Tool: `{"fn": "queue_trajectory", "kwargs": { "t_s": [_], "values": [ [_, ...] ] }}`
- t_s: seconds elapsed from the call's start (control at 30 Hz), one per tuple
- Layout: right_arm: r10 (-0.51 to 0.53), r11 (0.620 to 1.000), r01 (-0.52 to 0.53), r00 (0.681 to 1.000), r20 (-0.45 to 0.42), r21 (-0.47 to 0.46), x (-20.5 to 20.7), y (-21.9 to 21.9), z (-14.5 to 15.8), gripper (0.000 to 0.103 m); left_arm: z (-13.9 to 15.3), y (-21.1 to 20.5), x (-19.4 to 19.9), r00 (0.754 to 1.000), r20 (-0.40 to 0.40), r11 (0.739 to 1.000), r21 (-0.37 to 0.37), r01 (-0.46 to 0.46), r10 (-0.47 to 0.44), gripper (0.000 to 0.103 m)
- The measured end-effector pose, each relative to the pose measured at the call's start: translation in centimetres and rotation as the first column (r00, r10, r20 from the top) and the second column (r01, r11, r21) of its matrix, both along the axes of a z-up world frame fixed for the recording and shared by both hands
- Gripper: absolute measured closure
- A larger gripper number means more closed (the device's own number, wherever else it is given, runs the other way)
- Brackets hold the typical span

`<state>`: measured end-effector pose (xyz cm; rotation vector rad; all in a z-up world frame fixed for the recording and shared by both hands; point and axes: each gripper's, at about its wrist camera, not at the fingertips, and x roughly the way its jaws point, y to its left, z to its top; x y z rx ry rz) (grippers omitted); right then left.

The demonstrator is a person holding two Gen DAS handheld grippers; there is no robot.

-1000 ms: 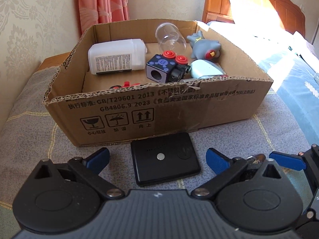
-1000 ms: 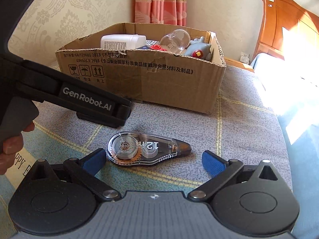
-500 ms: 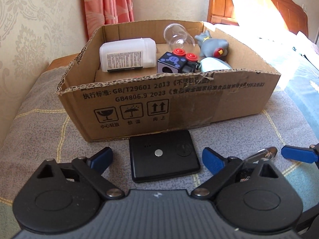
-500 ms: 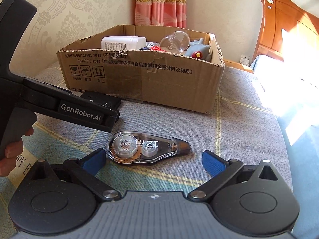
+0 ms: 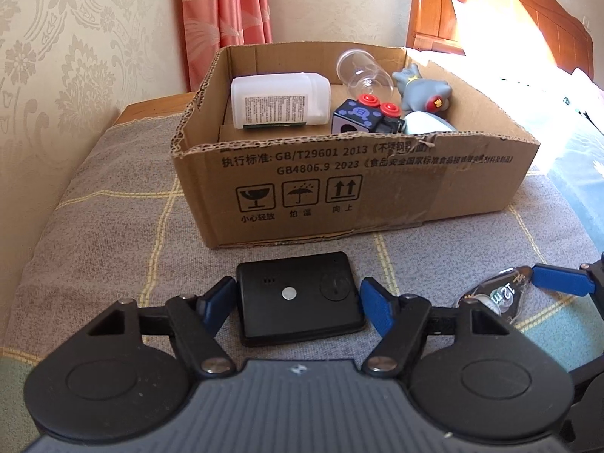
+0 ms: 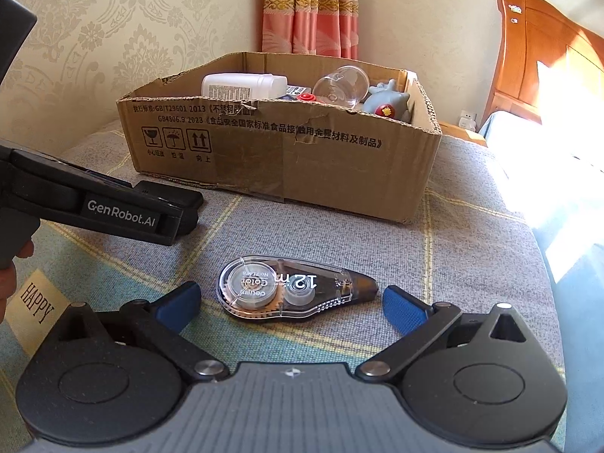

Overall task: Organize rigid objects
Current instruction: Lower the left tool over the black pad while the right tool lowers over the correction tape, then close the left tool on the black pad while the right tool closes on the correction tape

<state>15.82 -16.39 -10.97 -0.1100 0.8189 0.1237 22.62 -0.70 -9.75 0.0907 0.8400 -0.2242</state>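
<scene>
A flat black rectangular device (image 5: 300, 297) lies on the grey checked blanket in front of a cardboard box (image 5: 377, 188). My left gripper (image 5: 298, 304) straddles it, blue pads close to both its sides; I cannot tell if they touch. It also shows in the right wrist view (image 6: 170, 194), partly hidden by the left gripper body (image 6: 113, 207). A clear correction-tape dispenser (image 6: 294, 288) lies between the open pads of my right gripper (image 6: 288, 302), apart from both. The dispenser also shows in the left wrist view (image 5: 498, 294).
The box (image 6: 302, 158) holds a white bottle (image 5: 279, 100), a clear cup (image 5: 362, 71), a grey toy figure (image 5: 422, 90), a black cube with red buttons (image 5: 362, 115) and a pale blue item (image 5: 426, 122). A wooden headboard (image 5: 509, 19) stands at right.
My left gripper has moved forward around the black device and its jaws have narrowed toward its sides. My right gripper has edged closer to the tape dispenser, still open.
</scene>
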Motion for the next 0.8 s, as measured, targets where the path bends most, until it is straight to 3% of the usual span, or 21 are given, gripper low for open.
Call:
{"fn": "queue_trajectory", "kwargs": {
  "t_s": [0.43,0.8],
  "values": [
    [0.05,0.999,-0.05,0.999,0.0,0.003,0.5,0.6,0.0,0.0,-0.1,0.3,-1.0,0.998,0.002,0.998,-0.002,-0.057,0.057,0.024],
    [0.049,0.999,-0.049,0.999,0.001,0.002,0.7,0.7,0.0,0.001,-0.1,0.2,-1.1,0.999,0.011,0.999,-0.007,-0.048,0.048,0.025]
  ]
}}
